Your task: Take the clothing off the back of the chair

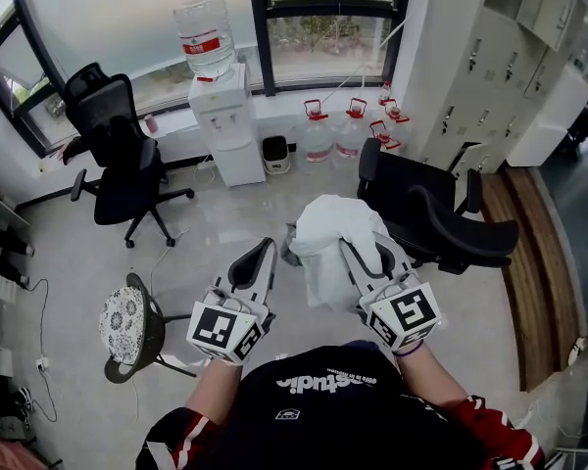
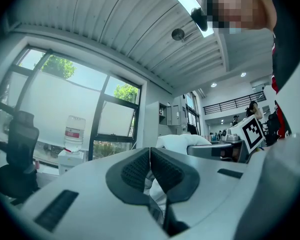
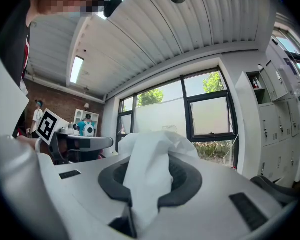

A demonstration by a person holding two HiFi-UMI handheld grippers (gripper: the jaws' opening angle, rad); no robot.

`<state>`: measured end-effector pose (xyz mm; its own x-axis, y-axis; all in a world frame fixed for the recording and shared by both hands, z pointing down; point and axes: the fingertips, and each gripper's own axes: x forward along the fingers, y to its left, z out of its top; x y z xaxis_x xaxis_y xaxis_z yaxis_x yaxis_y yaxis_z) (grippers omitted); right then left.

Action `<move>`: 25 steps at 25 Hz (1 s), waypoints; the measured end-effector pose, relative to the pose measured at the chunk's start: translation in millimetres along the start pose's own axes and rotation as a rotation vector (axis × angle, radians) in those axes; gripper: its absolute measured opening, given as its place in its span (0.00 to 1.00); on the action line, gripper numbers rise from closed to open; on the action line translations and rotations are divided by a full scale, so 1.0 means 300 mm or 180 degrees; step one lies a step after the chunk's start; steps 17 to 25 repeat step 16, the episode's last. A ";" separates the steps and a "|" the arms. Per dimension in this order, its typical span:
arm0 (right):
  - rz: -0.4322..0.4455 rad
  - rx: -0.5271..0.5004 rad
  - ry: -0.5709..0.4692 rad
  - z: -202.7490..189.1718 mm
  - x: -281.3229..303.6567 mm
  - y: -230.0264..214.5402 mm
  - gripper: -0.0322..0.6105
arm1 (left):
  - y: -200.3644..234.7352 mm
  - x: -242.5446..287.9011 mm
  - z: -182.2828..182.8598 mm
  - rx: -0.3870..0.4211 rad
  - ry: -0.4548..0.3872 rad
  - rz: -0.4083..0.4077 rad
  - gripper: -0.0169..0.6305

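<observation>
Left gripper (image 1: 266, 253): jaws pressed together, nothing pinched as far as I can see (the white in the gap under its pads looks like cloth farther off). The white clothing (image 1: 323, 228) is bunched up and clamped in the right gripper (image 1: 365, 255), hiding its tips. Can't tell whether it touches the black chair (image 1: 441, 218) alongside.

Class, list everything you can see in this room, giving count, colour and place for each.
clothing: one, white, centre
office chairs: two, black, left and right
water dispenser: one, white, by the window, bottle on top
water jugs: several, clear, floor under window
stool: one, patterned seat, lower left
lockers: one bank, grey, right wall
left gripper: one, grey, jaws together, beside clothing
right gripper: one, grey, shut on clothing
</observation>
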<state>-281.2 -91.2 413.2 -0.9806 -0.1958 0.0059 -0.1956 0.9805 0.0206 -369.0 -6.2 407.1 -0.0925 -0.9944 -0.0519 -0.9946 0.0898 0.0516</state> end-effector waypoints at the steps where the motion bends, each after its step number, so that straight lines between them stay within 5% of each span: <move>1: -0.0001 -0.0004 -0.0001 -0.001 -0.002 0.004 0.21 | -0.001 -0.003 -0.001 0.0001 -0.0001 -0.0004 0.07; 25: -0.0036 0.0026 0.0027 -0.016 -0.002 0.038 0.21 | -0.001 -0.024 -0.016 -0.0077 0.0000 -0.0083 0.07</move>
